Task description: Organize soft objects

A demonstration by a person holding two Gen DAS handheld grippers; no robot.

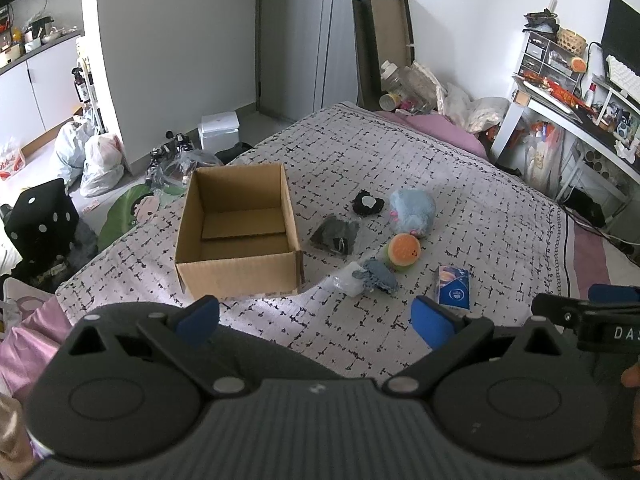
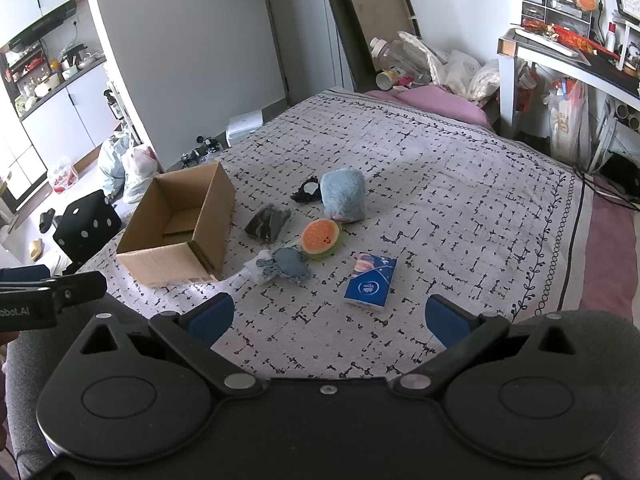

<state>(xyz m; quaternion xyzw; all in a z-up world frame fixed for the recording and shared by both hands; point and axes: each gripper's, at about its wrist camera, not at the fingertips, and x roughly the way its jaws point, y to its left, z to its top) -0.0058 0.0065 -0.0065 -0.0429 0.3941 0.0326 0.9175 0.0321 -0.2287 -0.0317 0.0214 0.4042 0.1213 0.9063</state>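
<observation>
So: soft items sit in a loose cluster on the bedspread [image 2: 460,184], well ahead of both sets of fingers. Light-blue plush [image 2: 344,196] is farthest out, a small black-and-white piece [image 2: 306,191] touching its left side. Dark grey bundle [image 2: 267,223] lies nearer, left of centre. Orange-and-green round plush [image 2: 322,238] is between the blue plush and the blue knitted item [image 2: 289,264], which rests against a white crumpled piece [image 2: 256,272]. Blue tissue pack [image 2: 371,282] lies closest to the right gripper [image 2: 329,318], just beyond the gap between its fingers.

Cardboard box [image 1: 238,234] is open-topped, upright, straight ahead of the left finger of the left gripper [image 1: 316,318]; only a loose cardboard flap shows on its floor. In the left view the cluster falls beyond the right finger.

Both grippers: fingers spread wide, nothing between the blue pads [image 1: 432,320], neither touching any item. Each hovers above the near edge of the bedspread; the right gripper's tip shows at the right edge of the left view.

Beyond: pink sheet [image 2: 612,248] under the bedspread, desk [image 2: 568,60] at far right, black dotted cushion [image 2: 86,226] on the floor left of the box.
</observation>
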